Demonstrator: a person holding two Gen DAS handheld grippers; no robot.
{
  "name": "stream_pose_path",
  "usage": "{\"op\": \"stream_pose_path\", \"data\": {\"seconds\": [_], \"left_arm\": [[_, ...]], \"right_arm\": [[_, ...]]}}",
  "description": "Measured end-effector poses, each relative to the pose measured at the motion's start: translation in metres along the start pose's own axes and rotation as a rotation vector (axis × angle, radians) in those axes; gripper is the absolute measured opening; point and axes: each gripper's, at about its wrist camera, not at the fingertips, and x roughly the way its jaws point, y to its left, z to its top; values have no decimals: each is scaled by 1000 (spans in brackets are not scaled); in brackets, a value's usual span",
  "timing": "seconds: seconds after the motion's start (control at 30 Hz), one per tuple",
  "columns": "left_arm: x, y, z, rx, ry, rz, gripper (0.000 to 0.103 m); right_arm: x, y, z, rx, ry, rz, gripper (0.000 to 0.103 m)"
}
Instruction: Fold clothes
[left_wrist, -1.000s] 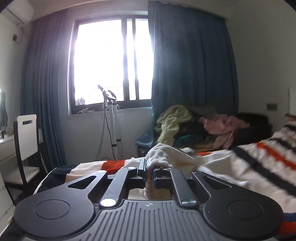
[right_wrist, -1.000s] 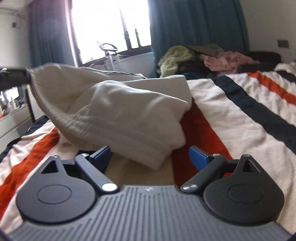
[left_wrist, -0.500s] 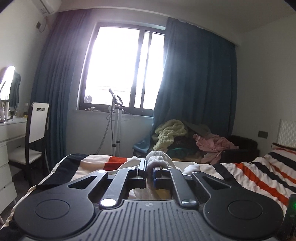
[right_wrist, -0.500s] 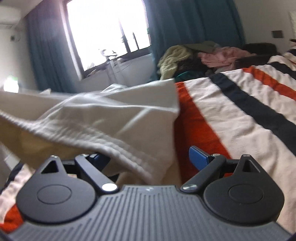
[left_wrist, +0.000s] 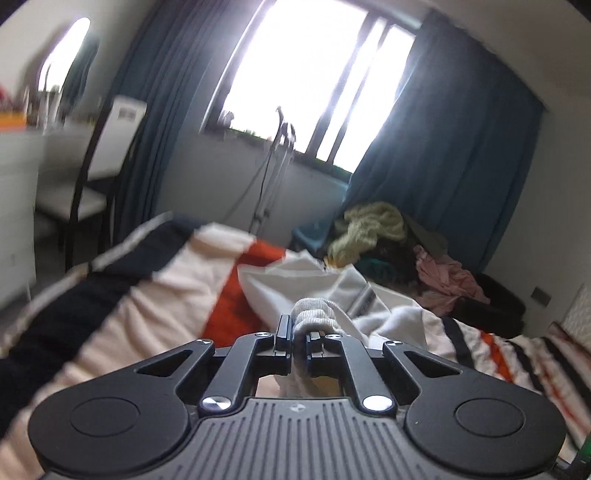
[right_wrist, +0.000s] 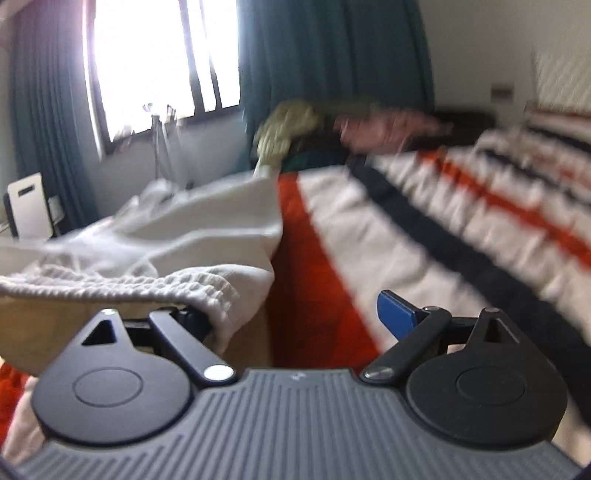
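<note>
Right wrist view: motion blur smears the striped bedspread (right_wrist: 424, 236) and the clothes pile (right_wrist: 295, 125) beyond its far edge.

One finger of the right gripper (right_wrist: 295, 317) is hidden under the ribbed hem of the cream garment (right_wrist: 177, 236); only the blue-padded finger (right_wrist: 397, 312) shows. Its jaws stand wide apart and grip nothing; the hem drapes over the covered finger. In the left wrist view, the near part of the bedspread (left_wrist: 122, 295) is blurred and the garment's lower part is cut off behind the gripper body. The left gripper (left_wrist: 297, 334) has its jaws nearly closed, pinching a bunched ribbed edge of the cream garment (left_wrist: 314, 291). The garment lies crumpled on the bedspread, nearer than the clothes pile (left_wrist: 388, 236).
</note>
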Motion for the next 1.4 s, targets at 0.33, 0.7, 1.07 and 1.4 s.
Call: {"op": "stream_pose_path", "data": {"seconds": [0.33, 0.7, 1.07, 1.4], "left_arm": [[2, 0, -34, -20, 258, -23, 9], [-37, 2, -35, -113, 313, -174, 67], [34, 4, -32, -79, 418, -76, 73], [73, 23, -46, -40, 547, 8, 64]], "right_arm": [[-20, -33, -7, 120, 237, 53, 92], [-37, -72, -11, 482, 245, 190, 65], [23, -82, -44, 743, 420, 257, 50], [41, -71, -46, 683, 431, 265, 50]]}}
